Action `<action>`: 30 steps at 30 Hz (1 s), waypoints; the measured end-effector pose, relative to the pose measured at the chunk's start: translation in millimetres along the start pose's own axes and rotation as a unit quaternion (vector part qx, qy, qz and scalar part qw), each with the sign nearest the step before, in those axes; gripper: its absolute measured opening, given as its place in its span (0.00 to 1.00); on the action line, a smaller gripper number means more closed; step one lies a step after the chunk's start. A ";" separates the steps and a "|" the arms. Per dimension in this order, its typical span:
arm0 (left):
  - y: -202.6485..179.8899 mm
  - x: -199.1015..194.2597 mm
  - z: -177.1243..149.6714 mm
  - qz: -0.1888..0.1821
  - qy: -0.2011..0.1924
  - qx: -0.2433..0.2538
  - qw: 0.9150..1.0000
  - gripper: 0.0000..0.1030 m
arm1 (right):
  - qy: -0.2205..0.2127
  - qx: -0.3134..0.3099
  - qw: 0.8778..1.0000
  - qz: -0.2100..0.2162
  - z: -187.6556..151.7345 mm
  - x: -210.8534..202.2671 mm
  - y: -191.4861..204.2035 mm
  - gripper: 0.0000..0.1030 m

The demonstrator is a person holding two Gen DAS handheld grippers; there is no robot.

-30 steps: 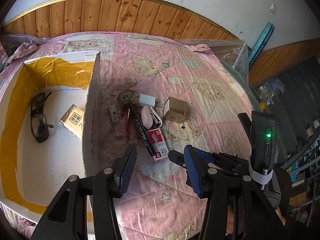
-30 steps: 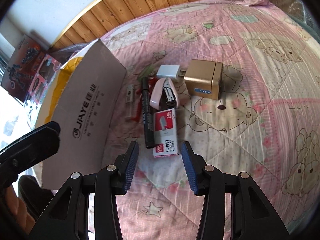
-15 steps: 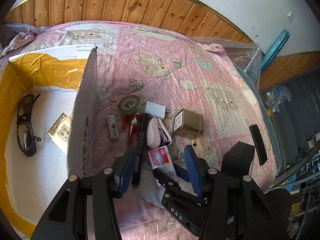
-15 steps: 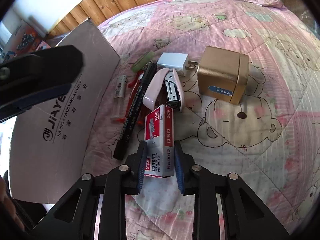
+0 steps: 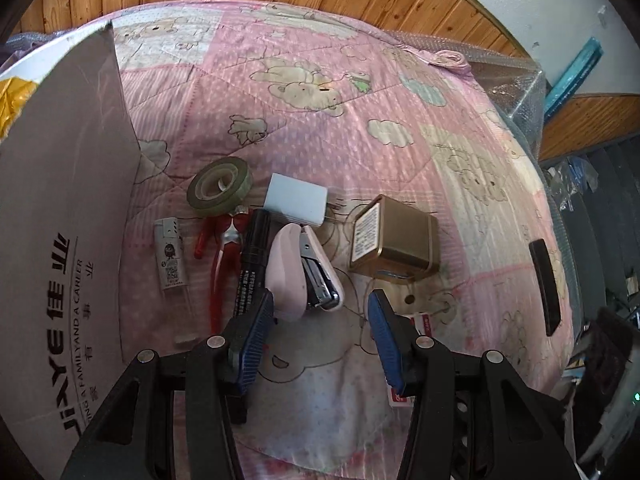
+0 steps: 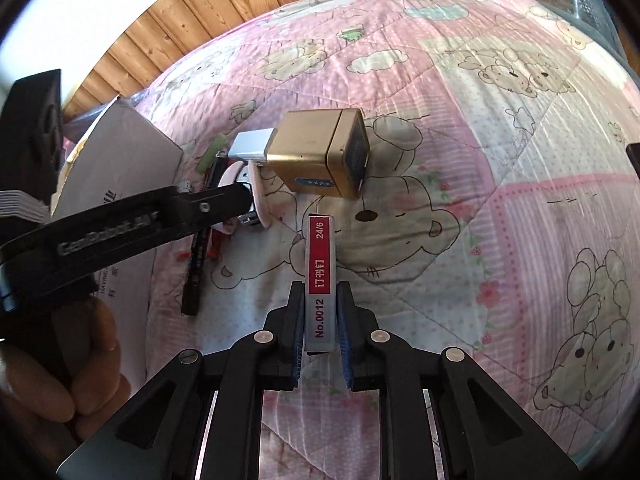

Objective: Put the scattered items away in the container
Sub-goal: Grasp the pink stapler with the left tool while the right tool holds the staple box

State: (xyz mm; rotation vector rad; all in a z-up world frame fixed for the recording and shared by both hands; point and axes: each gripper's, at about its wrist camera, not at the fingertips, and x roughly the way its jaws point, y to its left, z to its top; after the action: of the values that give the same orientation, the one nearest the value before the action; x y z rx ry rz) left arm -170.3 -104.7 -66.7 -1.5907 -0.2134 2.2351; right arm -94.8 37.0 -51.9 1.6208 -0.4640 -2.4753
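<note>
We count seven loose items ahead of the left gripper [image 5: 320, 316], whose blue-padded jaws stand apart with nothing between them: one pink stapler [image 5: 298, 276] just beyond the gap, one black marker pen [image 5: 250, 264] to its left, one red-handled tool [image 5: 222, 248], one small white lighter [image 5: 170, 256], one roll of green tape [image 5: 220, 188], one white plug adapter [image 5: 296, 200] and one gold cube-shaped box [image 5: 394, 238] ahead to the right.

The right gripper [image 6: 320, 332] is clamped on one red-and-white box of staples [image 6: 319, 280], held on edge above the quilt; its upper face reads "No.0012" and "24/6". In the left view a red corner of it shows behind the right pad.

The grey cardboard box [image 5: 60, 240], printed "JiAYE", stands as a tall wall to the left of both grippers, its rim above the pile. The pink bear-print quilt [image 6: 500, 160] lies bare ahead and to the right of the right gripper. We see the left gripper's black finger [image 6: 140, 228] crossing in from the left, and a hand [image 6: 60, 360] below it.
</note>
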 end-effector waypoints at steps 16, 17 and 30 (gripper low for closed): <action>0.0 22.8 5.8 -0.016 -0.011 -0.026 0.999 0.49 | 0.011 0.059 0.998 0.019 1.1 1.4 -20.0 0.23; 2.7 24.9 4.0 -0.022 -0.011 -0.033 0.999 0.50 | 0.011 0.060 0.998 0.020 0.9 1.3 -20.3 0.23; -28.9 15.3 -3.8 0.066 -0.059 0.074 0.993 0.38 | 0.005 0.071 0.997 0.024 0.5 -5.8 -23.7 0.23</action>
State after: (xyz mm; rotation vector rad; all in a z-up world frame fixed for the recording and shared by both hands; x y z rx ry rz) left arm -164.6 -72.7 -71.5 -1.4350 0.0268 2.3873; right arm -91.8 61.1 -54.6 1.6509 -0.6843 -2.4485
